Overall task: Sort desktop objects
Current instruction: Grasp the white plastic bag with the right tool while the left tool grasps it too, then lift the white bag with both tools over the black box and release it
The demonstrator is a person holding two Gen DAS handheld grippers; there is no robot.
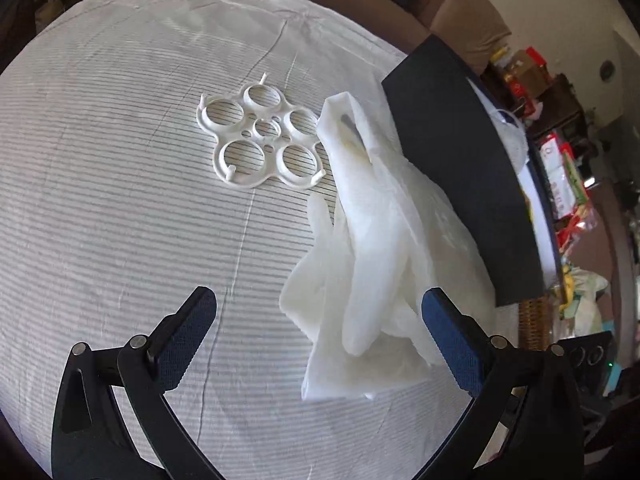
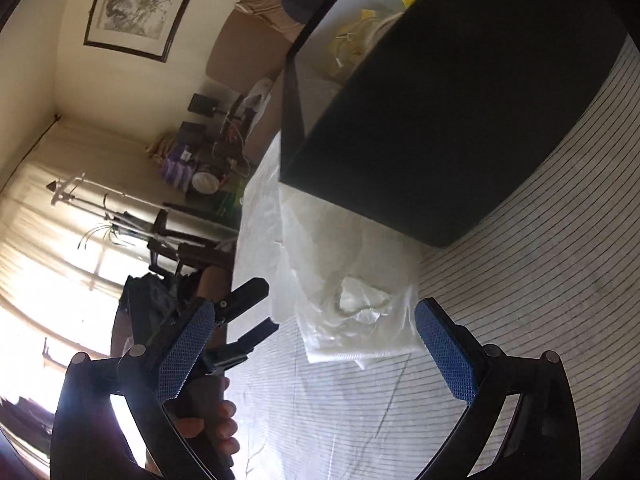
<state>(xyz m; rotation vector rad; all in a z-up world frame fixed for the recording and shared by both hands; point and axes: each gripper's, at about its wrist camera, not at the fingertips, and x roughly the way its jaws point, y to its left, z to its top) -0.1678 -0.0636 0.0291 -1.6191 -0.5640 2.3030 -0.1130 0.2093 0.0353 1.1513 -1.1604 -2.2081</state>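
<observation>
Item: crumpled white plastic bag [image 1: 372, 264], lying on the striped white tablecloth [image 1: 120, 200], touching the dark open-top box [image 1: 456, 160].
Left gripper [image 1: 320, 336]: jaws apart, empty, near the bag.
Right gripper [image 2: 316, 344]: jaws apart, empty.
Also present: white ringed plastic tray [image 1: 260, 136].
Advice: pinch a thick fold, lift clear.

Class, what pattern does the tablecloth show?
Thin dark stripes on a white tablecloth, clearest in the left wrist view.

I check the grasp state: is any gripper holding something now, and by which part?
Nothing is held. The left gripper and the right gripper are both open, near the white plastic bag, not closed on it.
</observation>
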